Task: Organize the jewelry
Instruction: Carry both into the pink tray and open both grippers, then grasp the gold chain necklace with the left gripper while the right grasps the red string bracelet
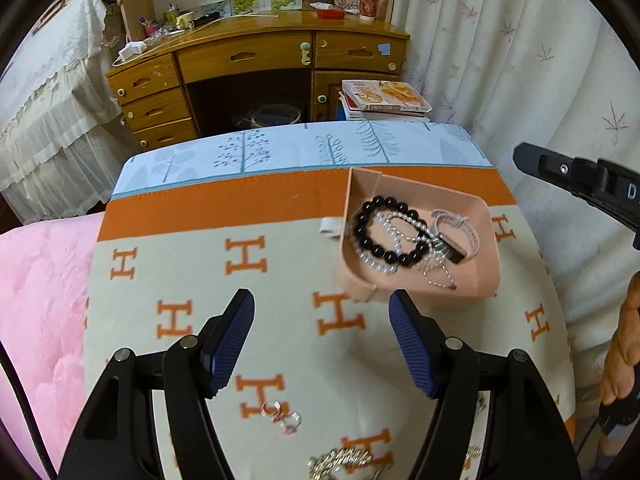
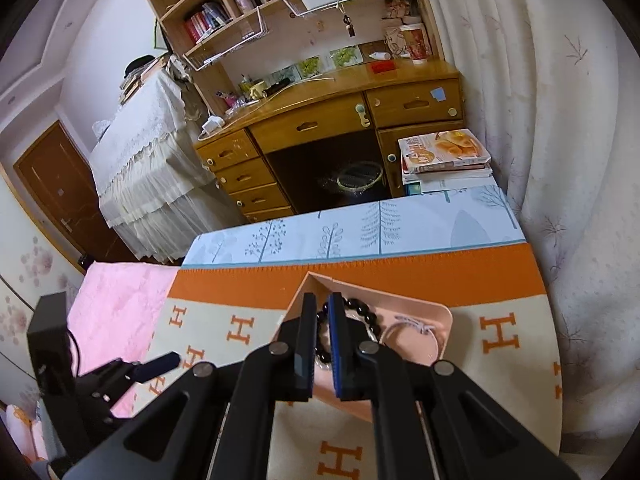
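Observation:
A pink tray (image 1: pixel 486 276) sits on the H-patterned blanket (image 1: pixel 208 264). It holds a black bead bracelet (image 1: pixel 386 258), a pearl strand (image 1: pixel 412 222), a silver chain (image 1: pixel 438 276) and a pale band (image 1: pixel 460 226). My left gripper (image 1: pixel 322 312) is open and empty, just left of the tray's near corner. Two silver rings (image 1: pixel 282 416) and a sparkly silver piece (image 1: pixel 340 460) lie on the blanket below it. My right gripper (image 2: pixel 321 312) hovers over the tray (image 2: pixel 434 350), jaws nearly closed with a narrow gap, nothing held; the black bracelet (image 2: pixel 362 312) shows beneath it.
A wooden desk (image 1: pixel 256 52) with drawers stands beyond the bed's far edge. A stack of magazines (image 1: pixel 384 100) sits beside it. White curtains (image 1: pixel 520 60) hang on the right. A pink quilt (image 1: pixel 40 300) lies to the left. A small white clip (image 1: pixel 330 226) lies by the tray.

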The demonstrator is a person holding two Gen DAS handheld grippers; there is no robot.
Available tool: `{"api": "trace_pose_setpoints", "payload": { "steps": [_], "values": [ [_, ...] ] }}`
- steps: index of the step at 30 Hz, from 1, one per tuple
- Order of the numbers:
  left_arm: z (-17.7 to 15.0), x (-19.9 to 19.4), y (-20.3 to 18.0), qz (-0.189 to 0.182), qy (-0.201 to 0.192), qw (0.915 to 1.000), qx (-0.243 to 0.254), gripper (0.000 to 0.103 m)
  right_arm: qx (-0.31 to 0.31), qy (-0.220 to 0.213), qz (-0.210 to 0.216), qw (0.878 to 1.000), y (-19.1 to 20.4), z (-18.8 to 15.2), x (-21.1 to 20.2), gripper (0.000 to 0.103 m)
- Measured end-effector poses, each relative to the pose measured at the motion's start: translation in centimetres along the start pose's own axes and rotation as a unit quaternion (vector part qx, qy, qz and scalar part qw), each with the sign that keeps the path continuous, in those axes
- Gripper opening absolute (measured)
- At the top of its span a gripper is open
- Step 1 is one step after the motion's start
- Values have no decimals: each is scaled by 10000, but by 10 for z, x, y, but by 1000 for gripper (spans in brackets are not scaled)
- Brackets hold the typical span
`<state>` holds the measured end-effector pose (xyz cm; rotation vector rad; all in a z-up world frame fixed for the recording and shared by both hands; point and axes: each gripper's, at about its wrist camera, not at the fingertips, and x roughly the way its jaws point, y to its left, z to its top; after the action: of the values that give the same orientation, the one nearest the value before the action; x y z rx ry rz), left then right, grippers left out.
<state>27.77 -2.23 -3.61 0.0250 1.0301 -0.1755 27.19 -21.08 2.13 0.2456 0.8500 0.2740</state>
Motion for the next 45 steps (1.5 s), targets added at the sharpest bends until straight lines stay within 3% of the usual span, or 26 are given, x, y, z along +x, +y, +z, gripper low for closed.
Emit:
{"api": "trace_pose_setpoints", "payload": {
  "steps": [13,20,26,28,30,36,45],
  "values": [
    [-58,-33,19,-92,88,9999,-71,68,-437,207,290,9984,13,-80,-41,7],
    [-97,-45,22,-218,178,9994,-203,69,-563,300,160,9978,9,-126,-63,7],
    [-131,-46,12,-1,150,9998,-115,69,-444,252,-164,9986,-12,-147,-78,7],
    [-139,-45,9,72,142,9998,-103,69,-305,272,-310,9987,-25,-154,-82,16],
    [-149,-43,8,175,80,9997,-121,69,-166,239,-407,9987,-38,-161,-86,34],
    [-163,-28,13,165,162,9986,-468,69,51,534,-782,9955,-73,-190,-81,35],
    [-175,-2,4,139,482,9975,-491,69,-500,989,-1200,9866,-73,-222,-44,35]
  ]
}}
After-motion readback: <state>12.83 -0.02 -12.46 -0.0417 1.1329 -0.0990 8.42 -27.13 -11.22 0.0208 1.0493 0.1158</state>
